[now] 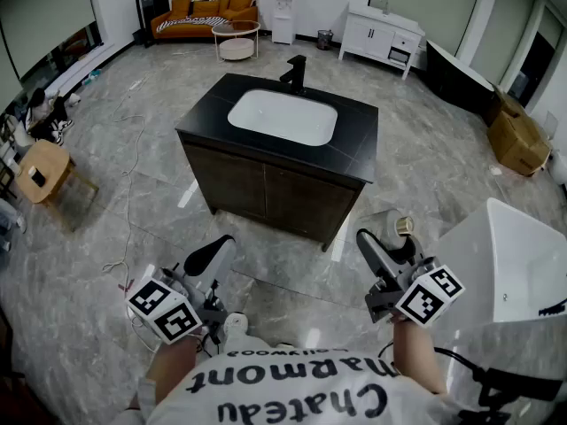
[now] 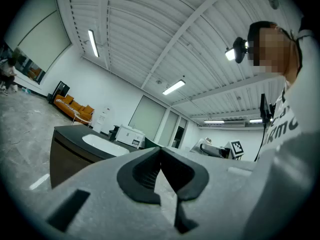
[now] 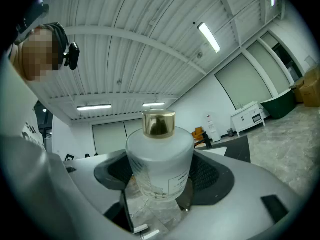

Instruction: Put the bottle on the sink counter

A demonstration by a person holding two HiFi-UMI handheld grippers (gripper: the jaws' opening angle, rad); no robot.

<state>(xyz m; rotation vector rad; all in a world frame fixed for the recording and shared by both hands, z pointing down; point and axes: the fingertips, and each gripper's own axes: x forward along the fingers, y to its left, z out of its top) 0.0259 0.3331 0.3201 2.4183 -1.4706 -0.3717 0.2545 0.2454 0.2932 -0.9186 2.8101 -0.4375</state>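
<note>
A frosted white bottle [image 3: 159, 161] with a gold cap stands upright between the pads of my right gripper [image 3: 160, 176], which is shut on it. In the head view the bottle [image 1: 396, 227] hangs above the floor at the lower right, held in that right gripper [image 1: 391, 239], short of the cabinet's front right corner. The sink counter [image 1: 356, 142] is a black top on a dark wood cabinet, with a white basin [image 1: 283, 116] and a black faucet [image 1: 295, 73]. My left gripper [image 1: 215, 253] is at the lower left, shut and empty [image 2: 160, 153].
A white bathtub [image 1: 514, 255] stands close on the right. A wooden stool [image 1: 42, 171] and a thin cable [image 1: 129, 193] are on the floor at the left. Farther back are an orange sofa [image 1: 204, 11], a white cabinet [image 1: 383, 34] and a cardboard box [image 1: 518, 140].
</note>
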